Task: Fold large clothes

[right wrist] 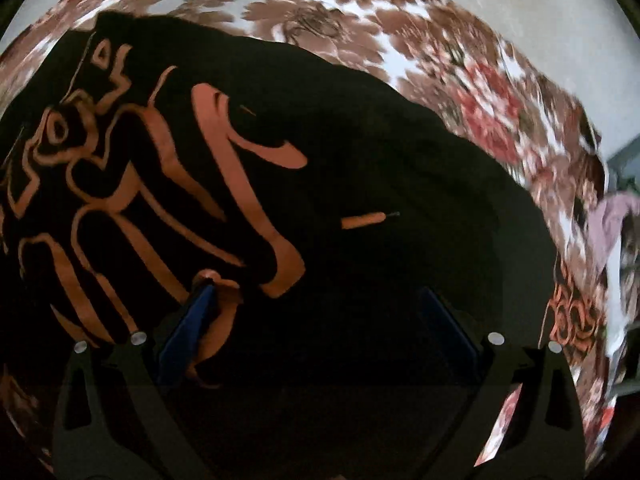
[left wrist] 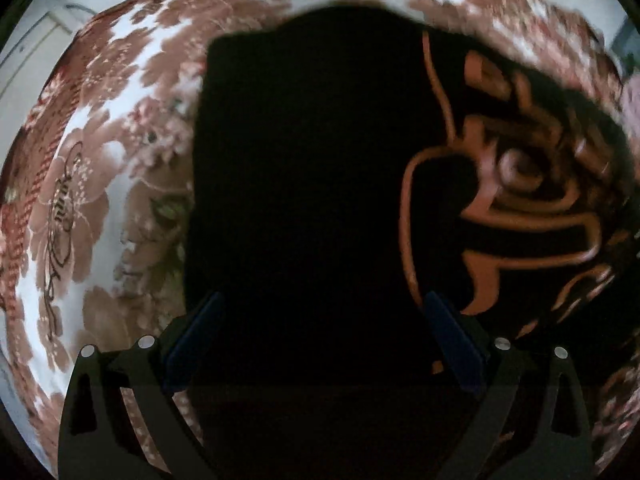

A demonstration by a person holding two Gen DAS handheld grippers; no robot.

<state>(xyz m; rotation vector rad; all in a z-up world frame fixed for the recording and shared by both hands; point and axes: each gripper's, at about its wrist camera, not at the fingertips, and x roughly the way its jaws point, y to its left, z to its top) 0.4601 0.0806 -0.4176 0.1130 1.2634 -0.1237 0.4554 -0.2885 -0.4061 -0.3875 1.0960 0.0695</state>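
A: Where is the garment?

B: A black shirt [left wrist: 312, 168] with an orange print [left wrist: 520, 184] lies spread on a floral sheet [left wrist: 100, 184]. From the left camera the print sits at 3 o'clock, the sheet from 9 to 12.

A: And the hand-held grippers?

B: The left hand-held gripper [left wrist: 324, 336] hangs over plain black cloth, jaws wide apart, gripping nothing. The right hand-held gripper [right wrist: 320, 320] is also spread wide over the shirt, with the print at 9 o'clock and a pale wall [right wrist: 540, 28] at 1.
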